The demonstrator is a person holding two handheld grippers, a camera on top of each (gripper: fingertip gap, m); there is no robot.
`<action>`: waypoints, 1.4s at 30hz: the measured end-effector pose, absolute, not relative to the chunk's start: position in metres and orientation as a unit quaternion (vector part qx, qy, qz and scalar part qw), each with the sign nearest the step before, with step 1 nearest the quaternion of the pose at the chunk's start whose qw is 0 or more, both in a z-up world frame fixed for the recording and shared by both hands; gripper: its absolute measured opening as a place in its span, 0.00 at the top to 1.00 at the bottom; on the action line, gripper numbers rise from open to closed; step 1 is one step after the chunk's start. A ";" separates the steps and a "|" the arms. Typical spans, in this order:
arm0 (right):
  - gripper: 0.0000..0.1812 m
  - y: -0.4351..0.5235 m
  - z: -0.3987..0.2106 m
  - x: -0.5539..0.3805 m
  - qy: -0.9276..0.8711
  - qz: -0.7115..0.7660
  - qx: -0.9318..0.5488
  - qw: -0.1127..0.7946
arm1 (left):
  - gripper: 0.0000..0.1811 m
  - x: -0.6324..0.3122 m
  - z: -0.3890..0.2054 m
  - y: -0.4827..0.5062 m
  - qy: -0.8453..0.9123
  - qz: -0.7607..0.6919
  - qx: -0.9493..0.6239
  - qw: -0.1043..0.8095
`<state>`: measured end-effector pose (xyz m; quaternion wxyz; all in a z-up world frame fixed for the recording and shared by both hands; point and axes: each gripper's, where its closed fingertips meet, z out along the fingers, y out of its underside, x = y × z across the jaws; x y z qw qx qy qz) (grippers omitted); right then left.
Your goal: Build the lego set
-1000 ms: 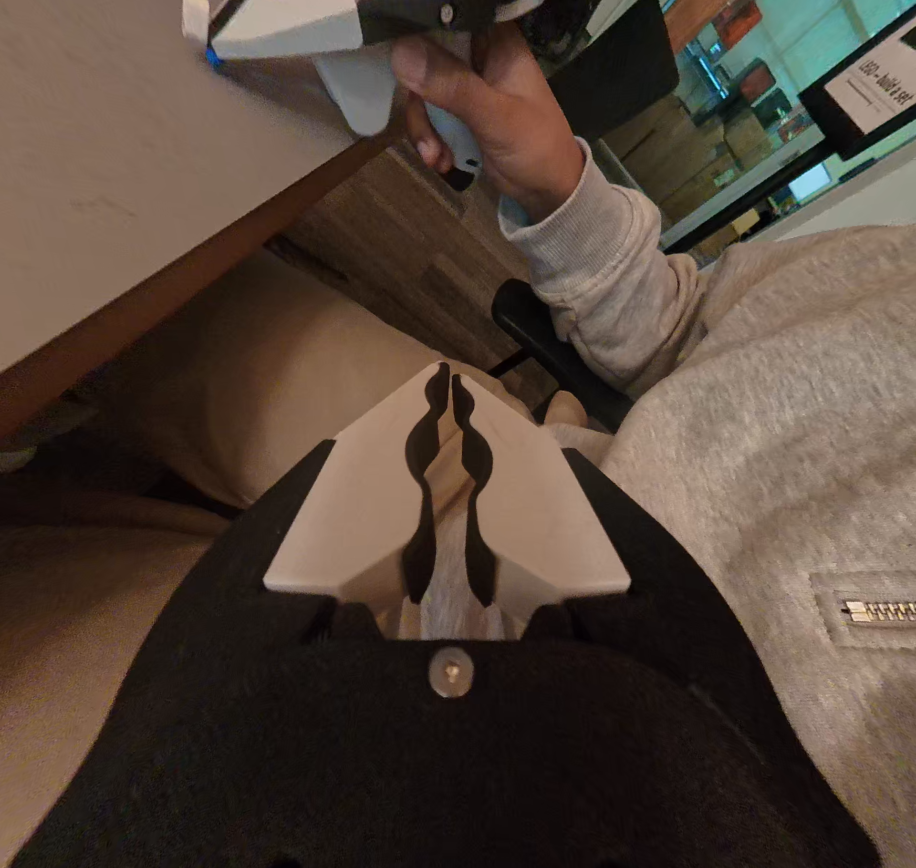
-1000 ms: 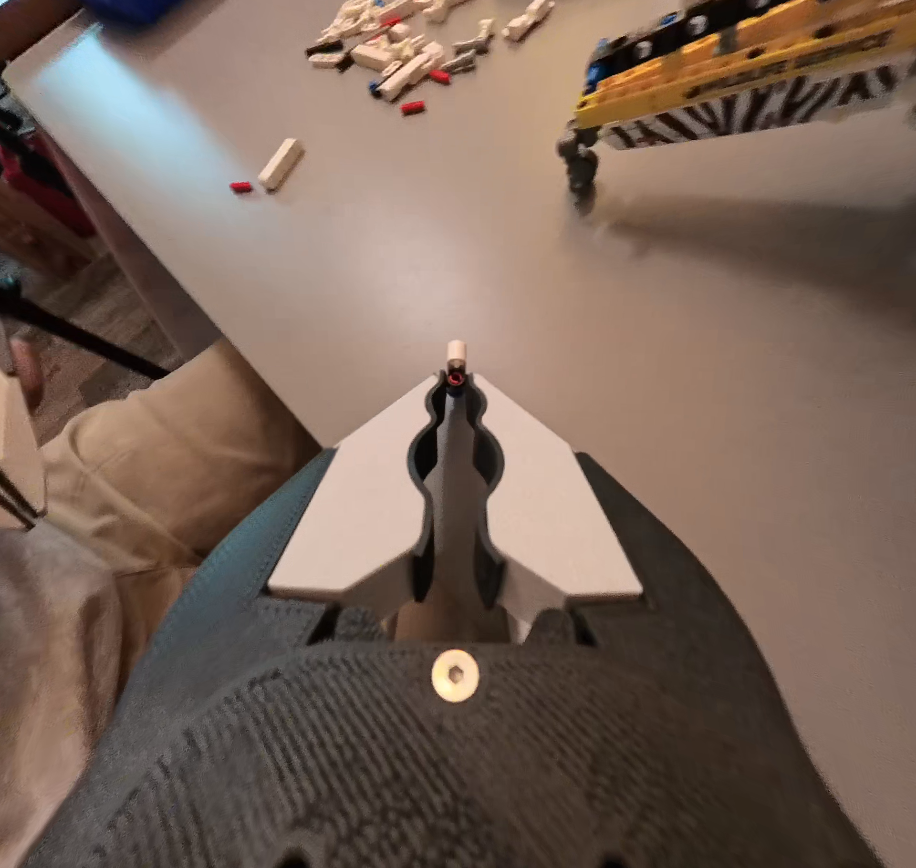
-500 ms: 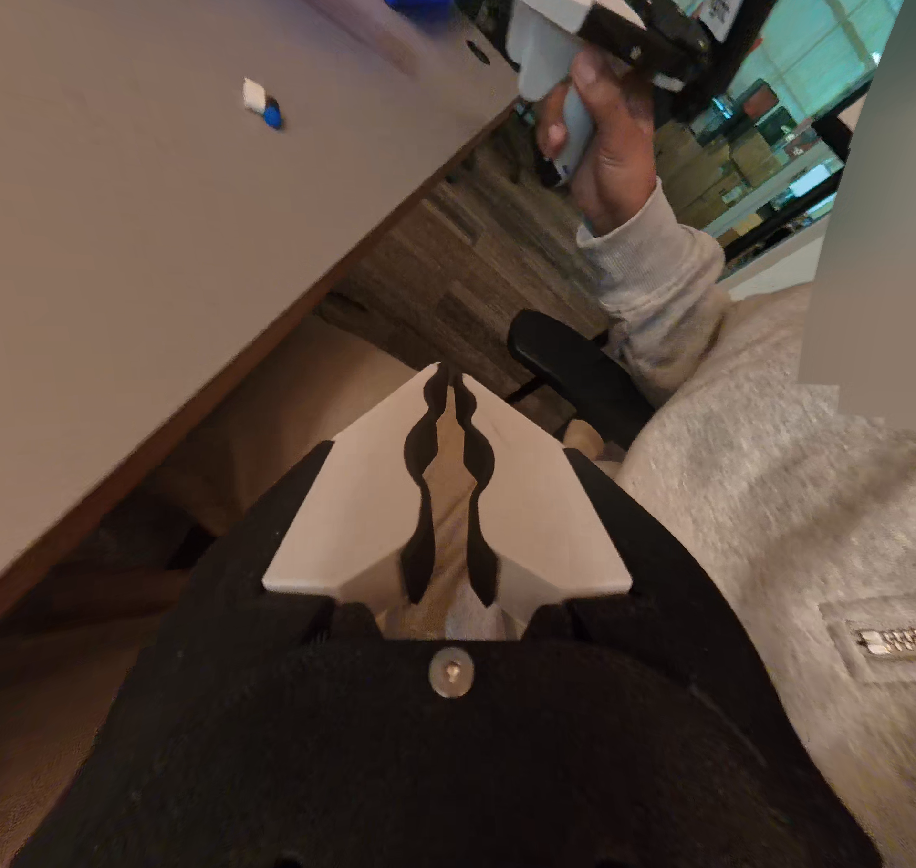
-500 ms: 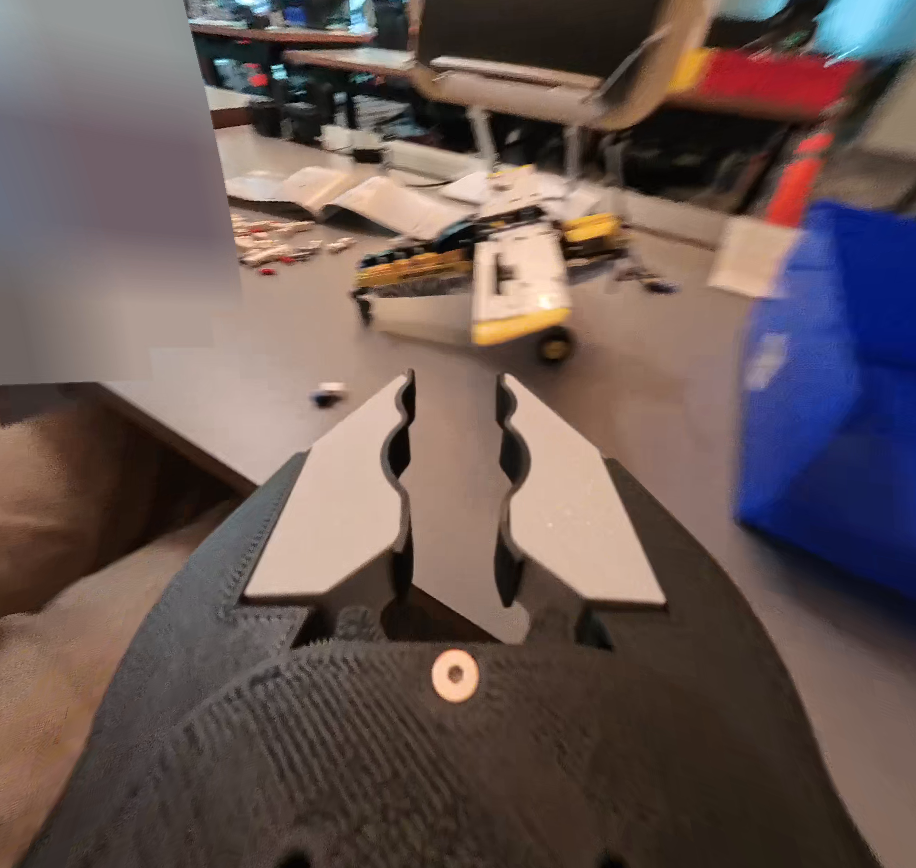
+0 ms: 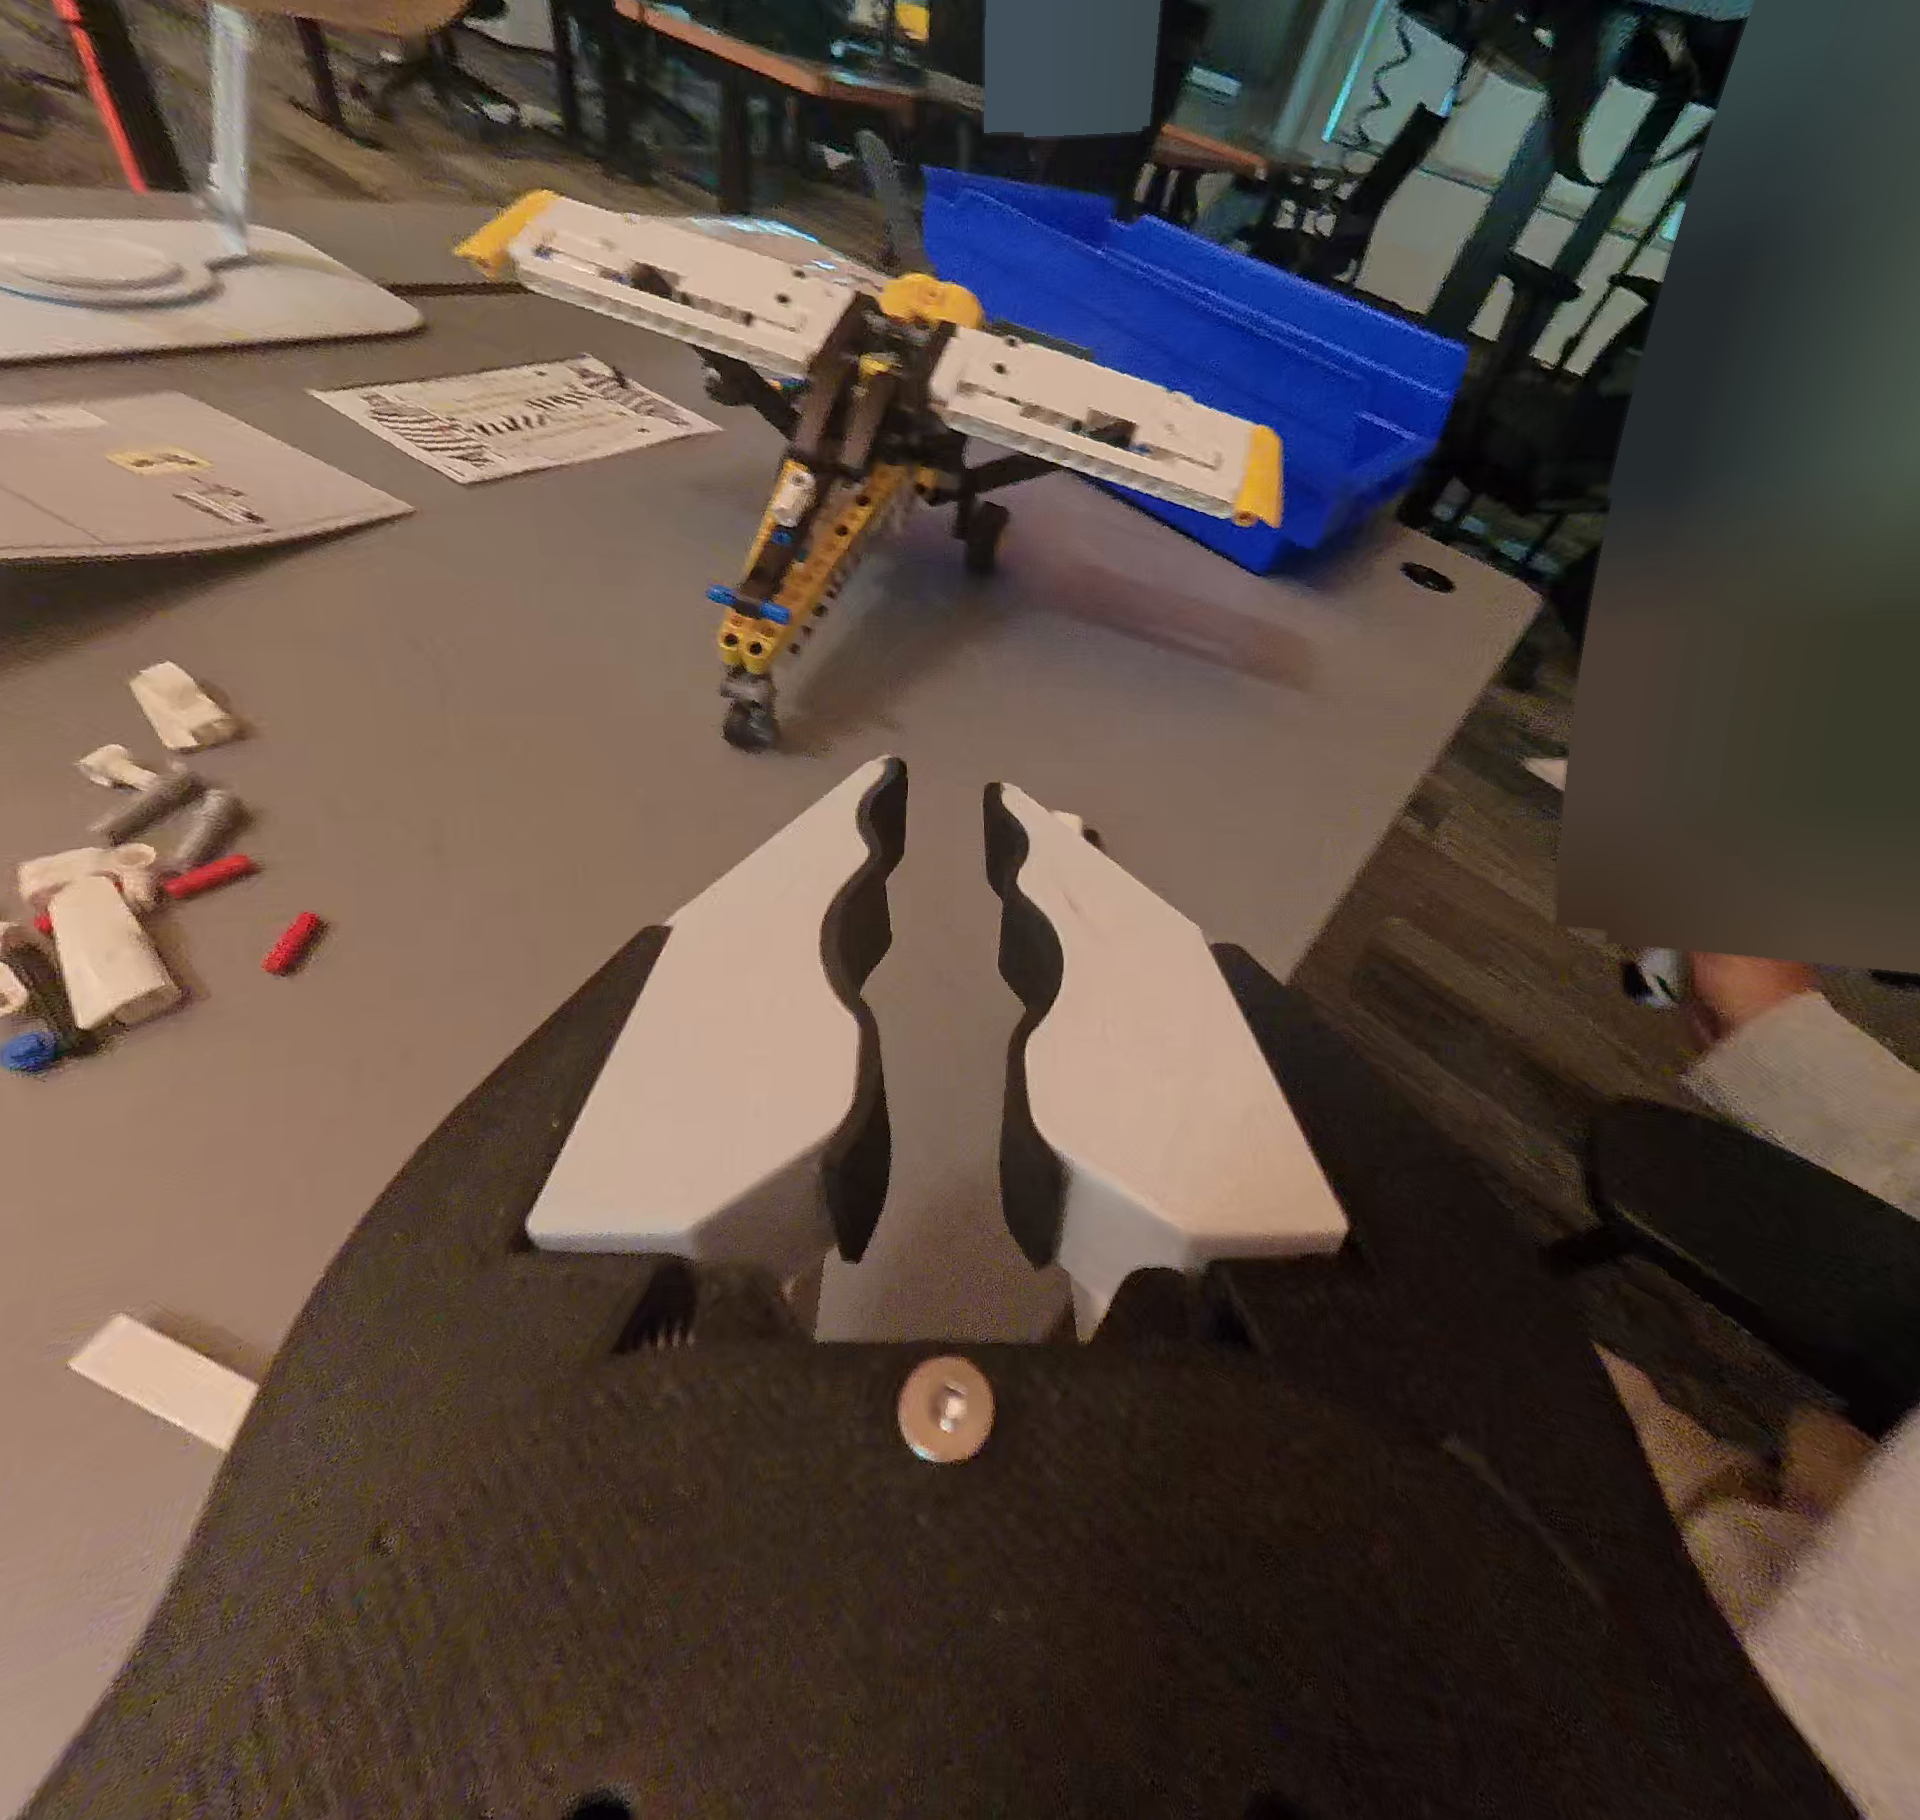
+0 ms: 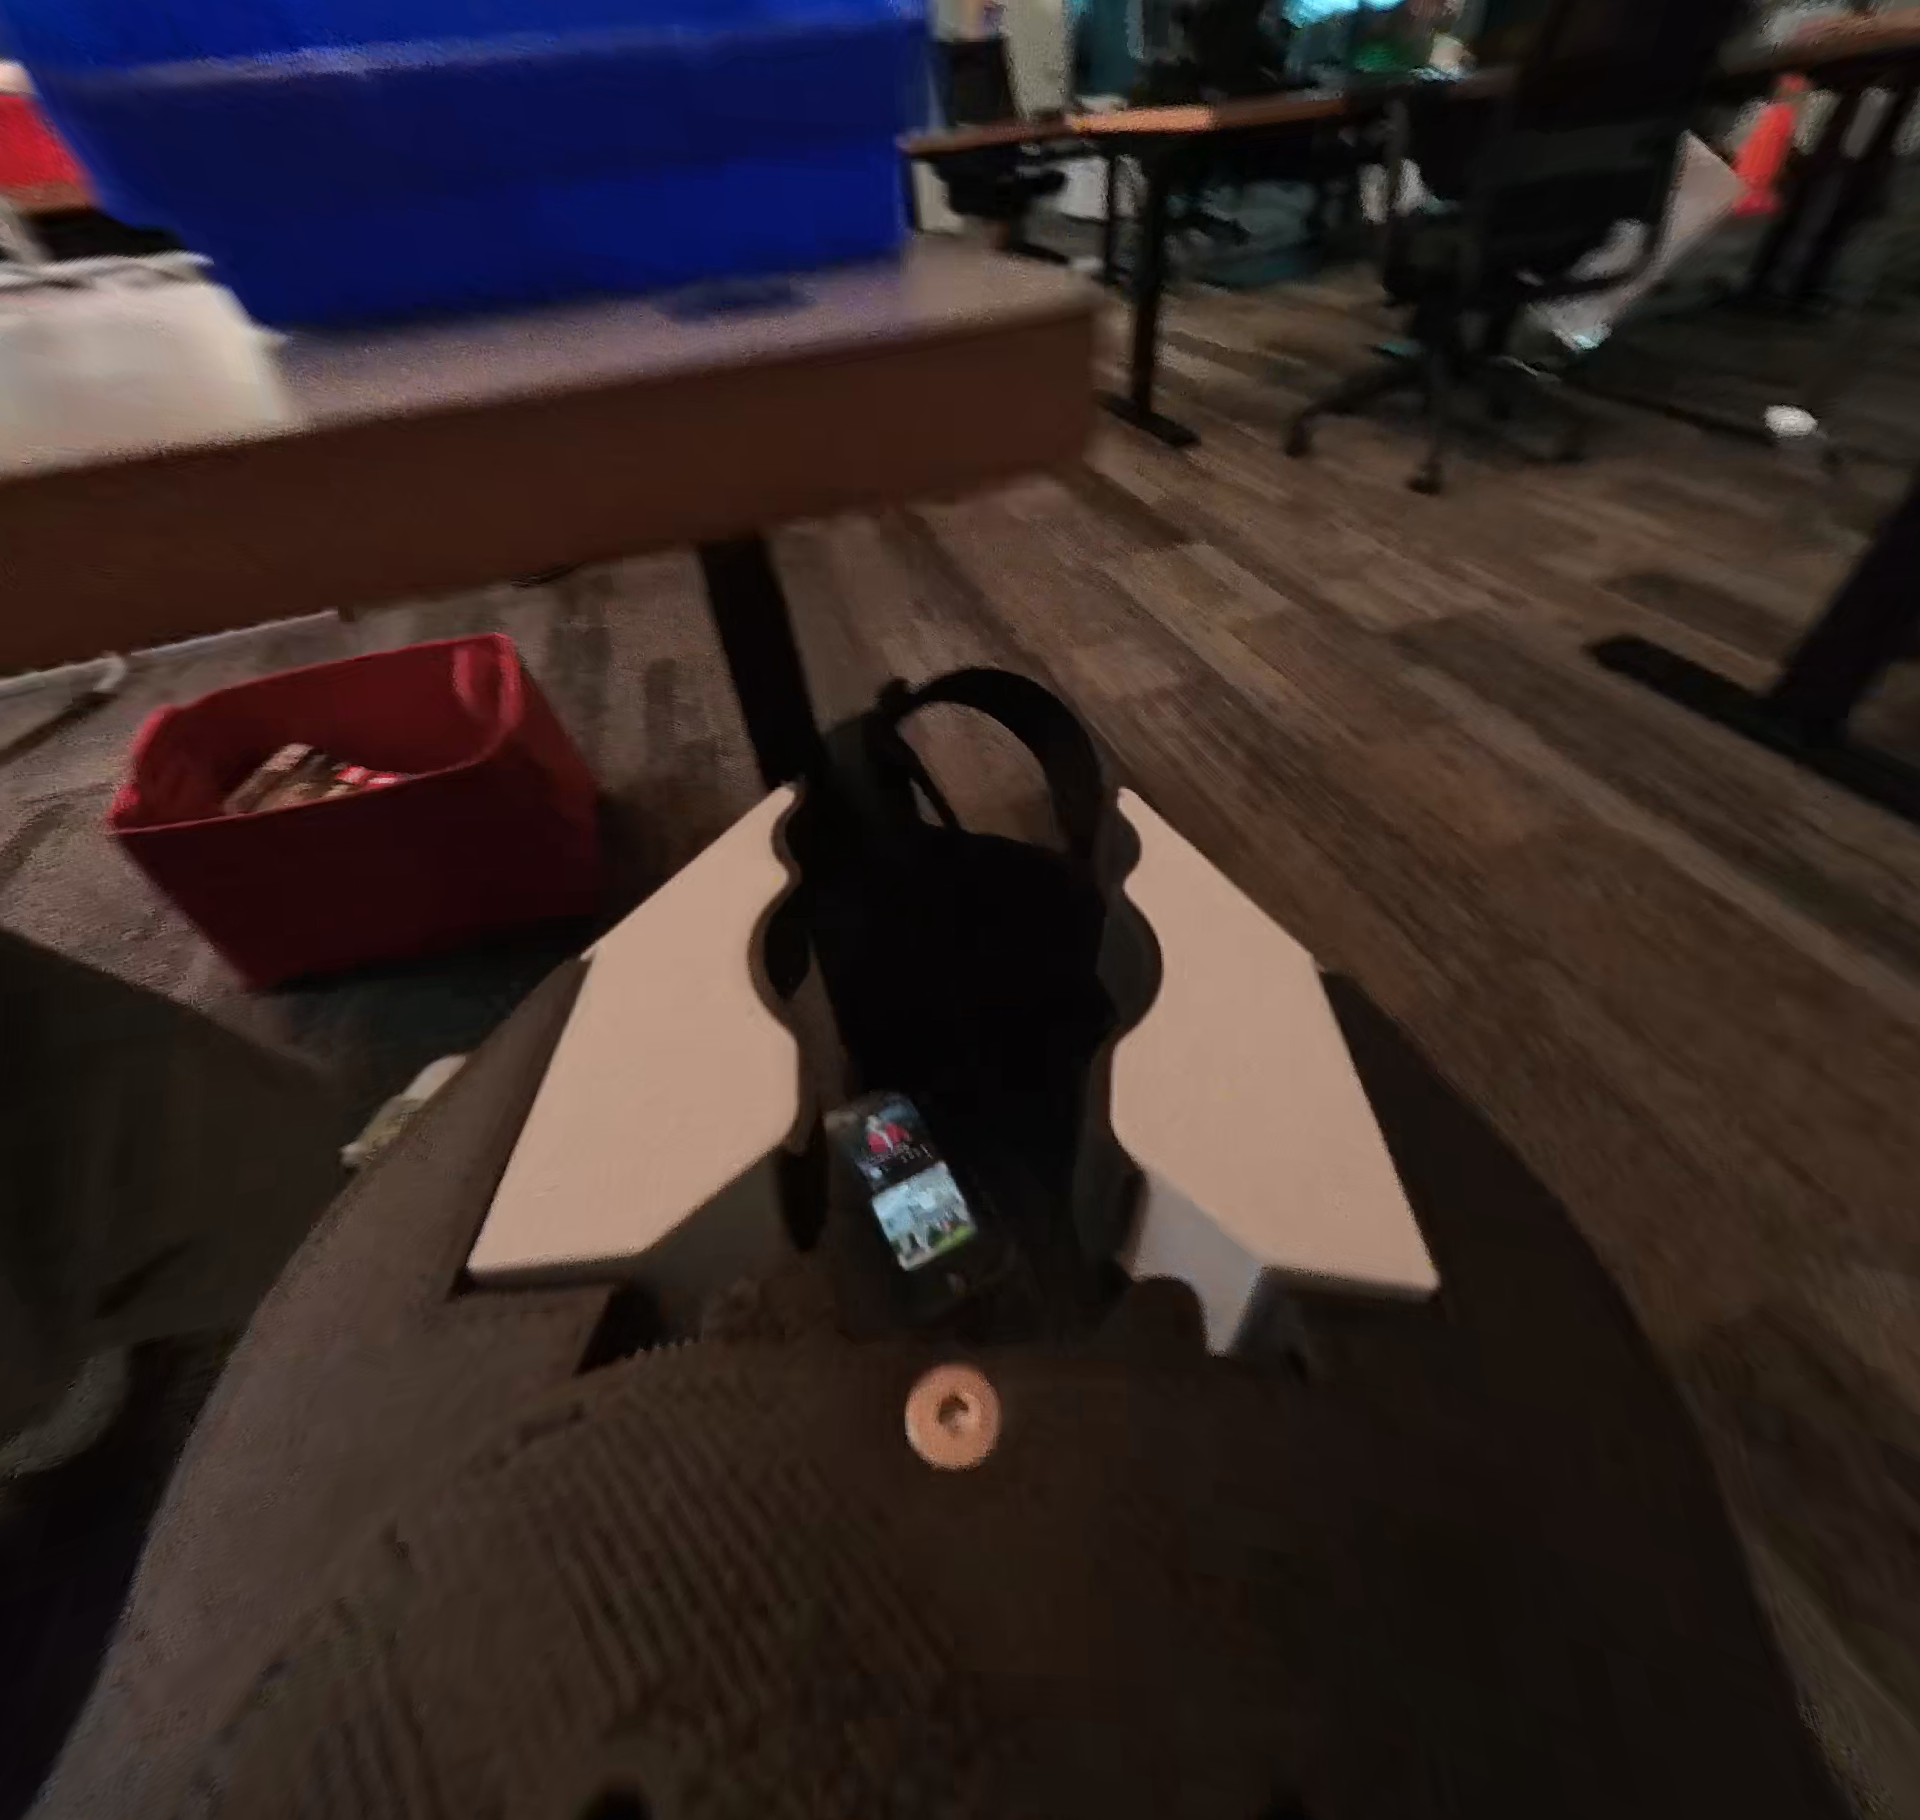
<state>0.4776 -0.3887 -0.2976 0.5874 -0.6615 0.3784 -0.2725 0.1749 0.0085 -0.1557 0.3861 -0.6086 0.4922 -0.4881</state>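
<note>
In the left wrist view, the yellow, white and black lego plane model [image 5: 862,399] stands on the grey table [image 5: 520,690]. My left gripper [image 5: 943,783] is open and empty, just above the table, a short way in front of the model's tail. A small white piece [image 5: 1070,820] peeks out past its right finger. Loose white, grey and red pieces [image 5: 125,897] lie at the left. My right gripper [image 6: 956,804] is open and empty, off the table, and points at the floor.
A blue bin [image 5: 1195,347] stands behind the model and also shows in the right wrist view [image 6: 499,108]. Instruction sheets [image 5: 509,414] lie at the back left. A white flat piece [image 5: 161,1365] lies near me. On the floor are a red bin [image 6: 353,814] and a black bag [image 6: 966,939]. Some 50 centimetres of space lies between my two pairs of fingers.
My right gripper let go of a small white and blue piece on the table, opened, and swung off the table toward the floor. My left gripper rose from my lap to the table and opened.
</note>
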 end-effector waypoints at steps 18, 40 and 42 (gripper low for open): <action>0.81 -0.559 -0.502 0.411 0.505 -0.364 -0.722 0.303 | 0.83 0.188 -0.169 0.062 0.287 -0.606 -0.695 0.261; 0.90 -0.587 -0.746 0.218 0.569 -0.110 -0.809 0.096 | 0.83 0.204 -0.186 0.055 0.293 -0.576 -0.727 0.231; 0.89 -0.585 -0.752 0.210 0.579 -0.088 -0.804 0.099 | 0.83 0.203 -0.185 0.056 0.290 -0.578 -0.727 0.233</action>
